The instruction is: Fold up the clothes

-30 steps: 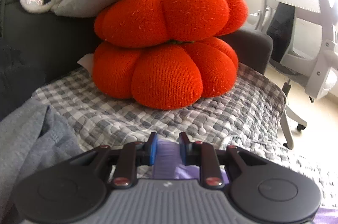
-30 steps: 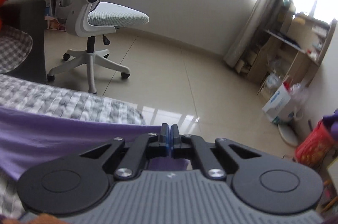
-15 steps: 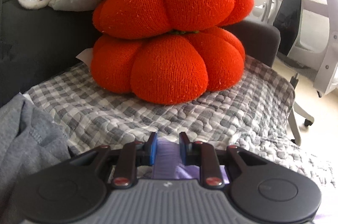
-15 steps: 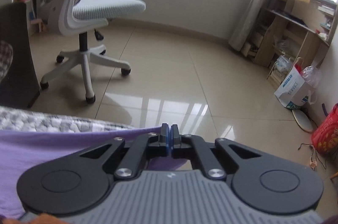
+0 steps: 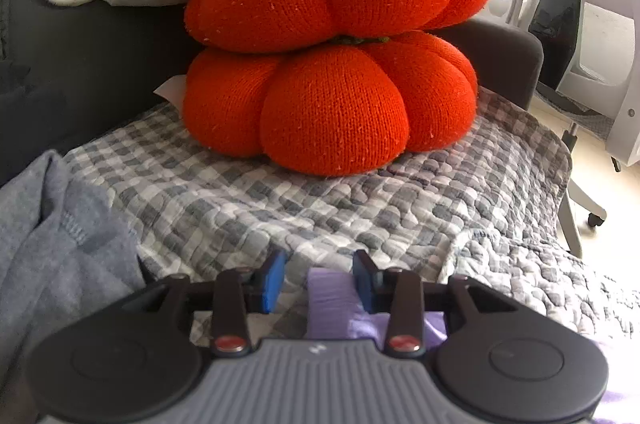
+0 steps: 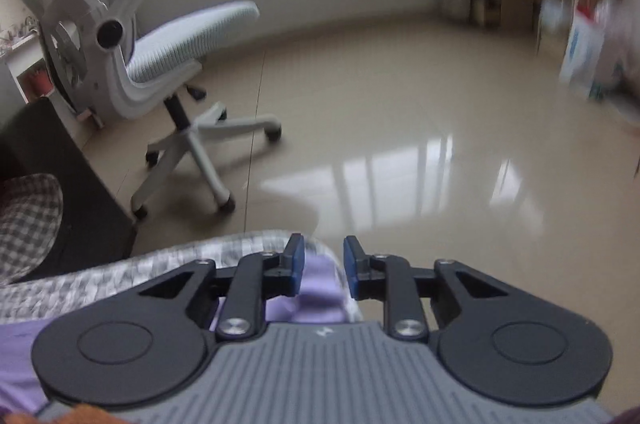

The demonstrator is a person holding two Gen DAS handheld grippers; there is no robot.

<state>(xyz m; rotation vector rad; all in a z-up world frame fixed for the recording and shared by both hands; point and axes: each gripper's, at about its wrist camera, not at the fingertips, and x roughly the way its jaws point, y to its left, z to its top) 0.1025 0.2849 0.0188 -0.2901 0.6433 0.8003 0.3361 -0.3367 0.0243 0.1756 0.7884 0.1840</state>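
Observation:
A purple garment (image 5: 332,298) lies on the grey checked quilt (image 5: 280,207). In the left wrist view my left gripper (image 5: 318,278) is opening; the cloth sits against the right pad, and a gap shows at the left pad. In the right wrist view my right gripper (image 6: 322,268) is opening too. A fold of the purple garment (image 6: 320,288) lies between its blue pads, which stand apart from it, at the quilt's edge (image 6: 256,244). Most of the garment is hidden under the gripper bodies.
Two stacked orange pumpkin cushions (image 5: 336,47) sit at the back of the quilt against a dark sofa (image 5: 100,55). A grey garment (image 5: 52,248) lies at the left. A white office chair (image 6: 160,63) stands on the glossy tiled floor (image 6: 400,143) beyond the quilt's edge.
Both grippers were shut on the purple cloth and have now opened. The right gripper has rolled and moved, so the chair now appears tilted and the quilt's edge lies under its pads.

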